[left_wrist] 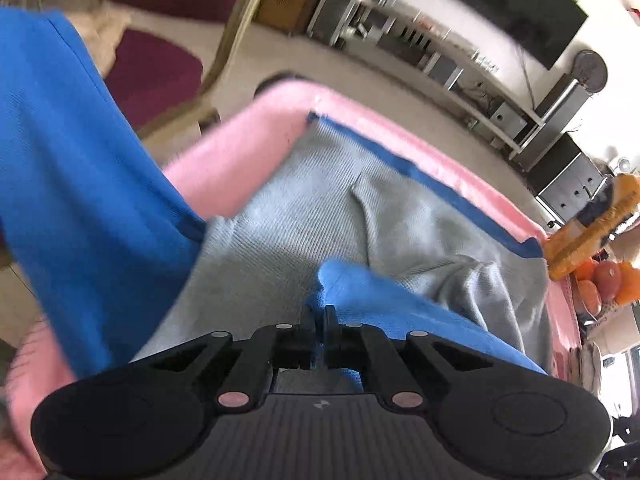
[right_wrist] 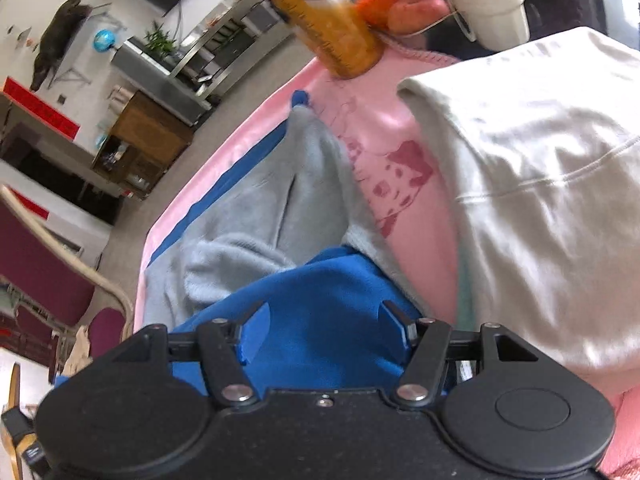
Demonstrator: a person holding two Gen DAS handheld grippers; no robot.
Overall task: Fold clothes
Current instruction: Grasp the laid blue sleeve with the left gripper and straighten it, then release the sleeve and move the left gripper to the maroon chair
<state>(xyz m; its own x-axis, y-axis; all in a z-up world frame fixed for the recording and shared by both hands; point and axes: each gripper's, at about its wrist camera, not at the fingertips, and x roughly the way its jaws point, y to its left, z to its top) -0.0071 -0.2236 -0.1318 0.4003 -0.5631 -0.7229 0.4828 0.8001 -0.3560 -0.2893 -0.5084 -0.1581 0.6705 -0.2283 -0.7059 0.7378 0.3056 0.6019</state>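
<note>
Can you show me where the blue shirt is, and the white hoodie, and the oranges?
blue shirt [left_wrist: 80,184]: left wrist view, on the big lifted panel.
white hoodie [right_wrist: 536,184]: right wrist view, middle of its folded body.
oranges [left_wrist: 608,280]: left wrist view, on the middle fruit at the right edge.

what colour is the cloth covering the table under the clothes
Pink, with a darker pink printed pattern on the tablecloth; it shows best in the right wrist view.

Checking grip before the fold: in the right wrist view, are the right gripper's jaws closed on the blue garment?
No, the right gripper has its jaws spread wide apart, with the blue garment lying loose between them.
</note>
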